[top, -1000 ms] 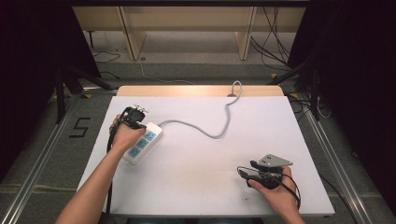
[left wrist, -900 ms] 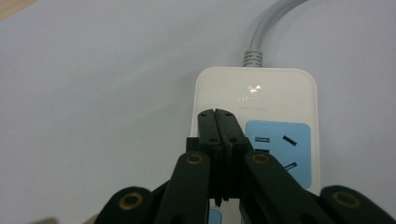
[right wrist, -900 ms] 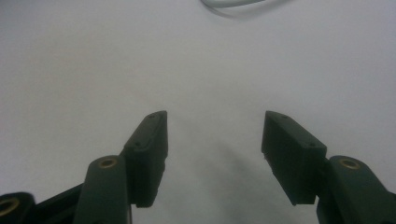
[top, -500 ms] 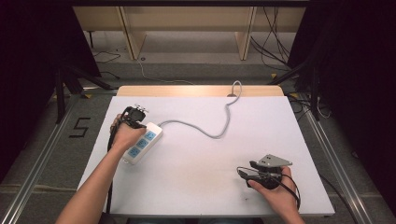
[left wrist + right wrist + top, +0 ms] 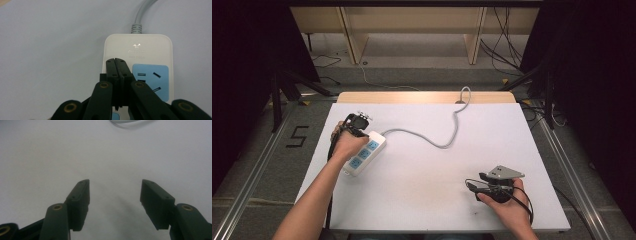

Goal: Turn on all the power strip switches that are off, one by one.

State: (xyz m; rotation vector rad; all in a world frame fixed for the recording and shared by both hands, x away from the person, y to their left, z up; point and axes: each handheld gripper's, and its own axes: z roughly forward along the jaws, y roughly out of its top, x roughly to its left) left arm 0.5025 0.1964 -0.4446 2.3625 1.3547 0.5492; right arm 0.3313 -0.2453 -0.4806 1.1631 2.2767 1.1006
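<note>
Power strip under the left tongs, right tongs idle

Starting at the left of the high view, I have the left gripper (image 5: 354,122) down at the far end of the power strip (image 5: 364,152), which lies slantwise on the white table (image 5: 422,200) in the left-centre of the frame. In the left gripper view the jaws are pressed together with nothing between them, and their tips sit over the strip's white top, just left of a blue socket panel (image 5: 150,81). Whether the tips actually touch the plastic I cannot tell.

From the strip's upper end the grey cord (image 5: 439,142) snakes rightward across the middle of the table and runs off the far edge at top centre.

At the lower right of the high view, the right gripper (image 5: 489,187) rests low near the table's front edge, well apart from strip and cord. In the right gripper view its jaws stand wide apart over bare table, holding nothing.

On handling, I judge the strip to be a rigid plastic block, light enough to slide if nudged, with a smooth, probably slippery shell. I would take it across its narrow width, on the long side walls near the middle, not on the socket faces. The cord looks stiff and springy; it will likely tug the strip back toward its curve, so a hold close to the cord end should steady it better.
</note>
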